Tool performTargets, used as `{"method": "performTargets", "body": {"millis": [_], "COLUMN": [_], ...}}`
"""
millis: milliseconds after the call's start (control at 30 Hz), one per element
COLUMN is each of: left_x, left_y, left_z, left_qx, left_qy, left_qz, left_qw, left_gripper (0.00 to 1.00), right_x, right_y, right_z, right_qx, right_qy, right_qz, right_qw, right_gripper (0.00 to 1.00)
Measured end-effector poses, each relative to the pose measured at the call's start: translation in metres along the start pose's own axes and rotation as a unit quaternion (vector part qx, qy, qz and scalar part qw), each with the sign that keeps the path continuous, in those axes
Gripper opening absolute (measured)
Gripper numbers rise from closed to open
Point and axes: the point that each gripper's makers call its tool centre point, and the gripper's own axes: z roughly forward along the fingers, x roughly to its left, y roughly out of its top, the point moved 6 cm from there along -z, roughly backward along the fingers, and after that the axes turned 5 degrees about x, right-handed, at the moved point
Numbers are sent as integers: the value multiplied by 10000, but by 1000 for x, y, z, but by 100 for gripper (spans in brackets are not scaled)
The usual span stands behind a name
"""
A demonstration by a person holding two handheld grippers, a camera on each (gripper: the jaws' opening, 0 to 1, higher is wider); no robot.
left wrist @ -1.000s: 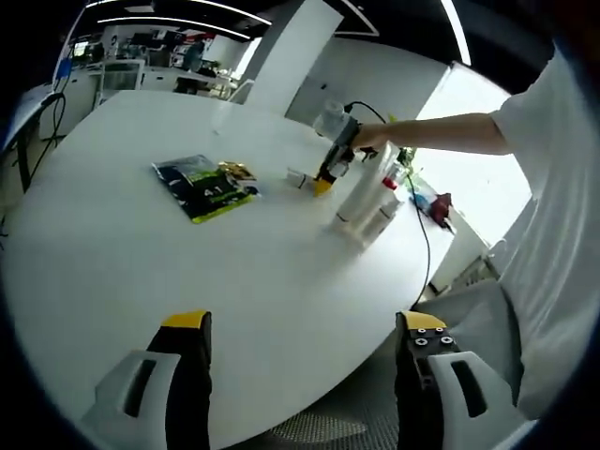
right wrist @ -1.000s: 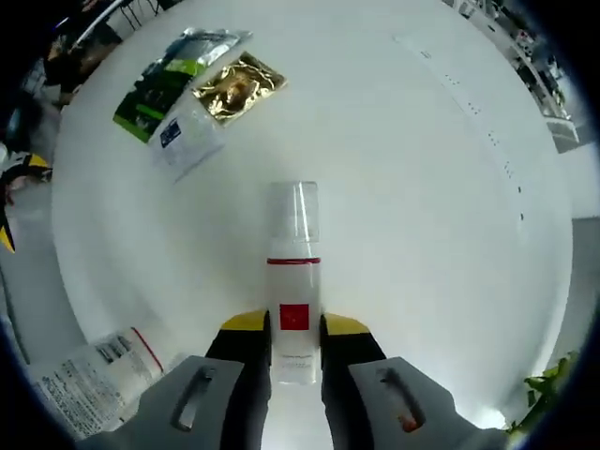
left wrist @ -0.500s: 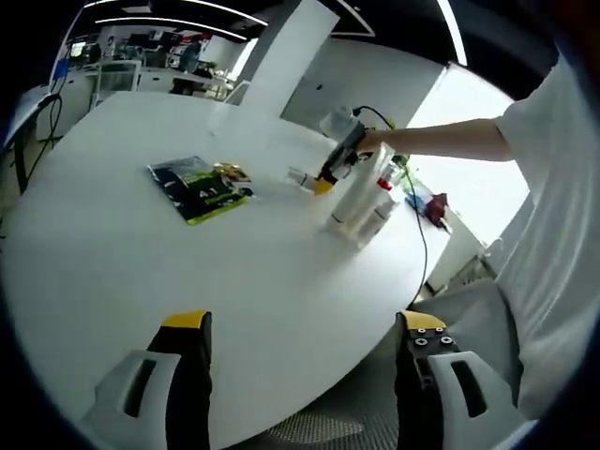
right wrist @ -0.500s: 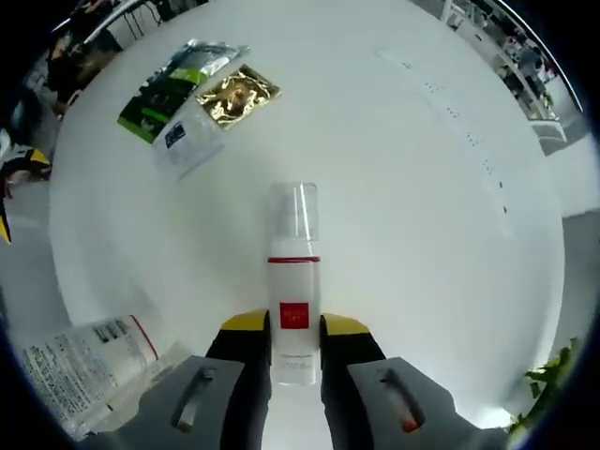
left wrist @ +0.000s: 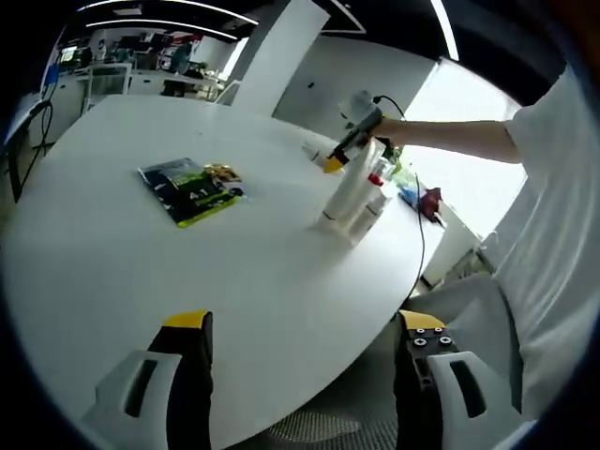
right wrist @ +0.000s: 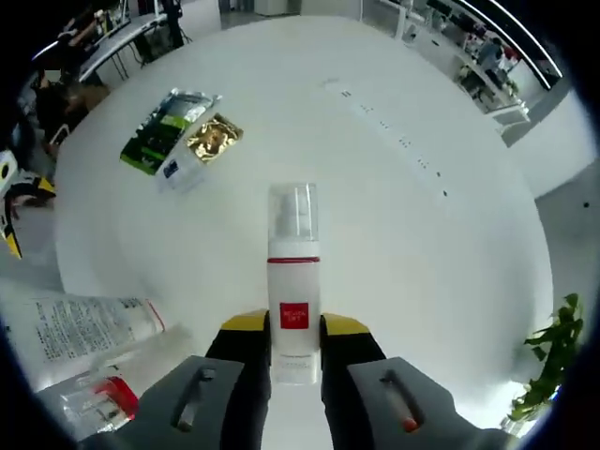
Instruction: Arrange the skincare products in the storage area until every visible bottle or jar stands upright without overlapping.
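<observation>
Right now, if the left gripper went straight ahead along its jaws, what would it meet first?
Probably the bare white table: the left gripper, jaws apart and empty, points across open tabletop. The sachets lie off to the left, though depth is unclear.

The table [left wrist: 141, 272] lies bare all around the sachets [left wrist: 192, 187], on the near side right down to the left gripper [left wrist: 300, 370], whose jaws stand wide apart above the edge. Beyond the sachets, to the right in the left gripper view, a cluster of upright tubes [left wrist: 347, 192] stands near the table's edge, blocking that side. Above the cluster, the right gripper [left wrist: 335, 164] and an arm [left wrist: 450, 136] reach across. In the right gripper view, its jaws clamp a bottle [right wrist: 293, 281], and open tabletop stretches from the sachets [right wrist: 183, 136] towards the far rim.
</observation>
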Motion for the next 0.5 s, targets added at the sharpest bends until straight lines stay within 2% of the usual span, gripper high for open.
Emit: {"method": "performTargets", "body": {"millis": [200,367,500], "left_x": [-2,-5,-6], "left_y": [0,0,0], "left_z": [0,0,0], "left_qx": [9,16,-7], "left_qy": [-57,-83,-118], "left_qz": [93,169,196], "left_qw": [9999,9998,9997], "left_gripper": [70,70,71], "right_x": [0,4,1], "right_y": [-7,-15,-20], "right_z": [-26,-44,-59], "right_qx": [-394,-494,-724], "right_qy": [-124,-304,-378], "right_qz": [371,364,531], "right_qw": [9985,9977,9952], "right_gripper": [19,19,19]}}
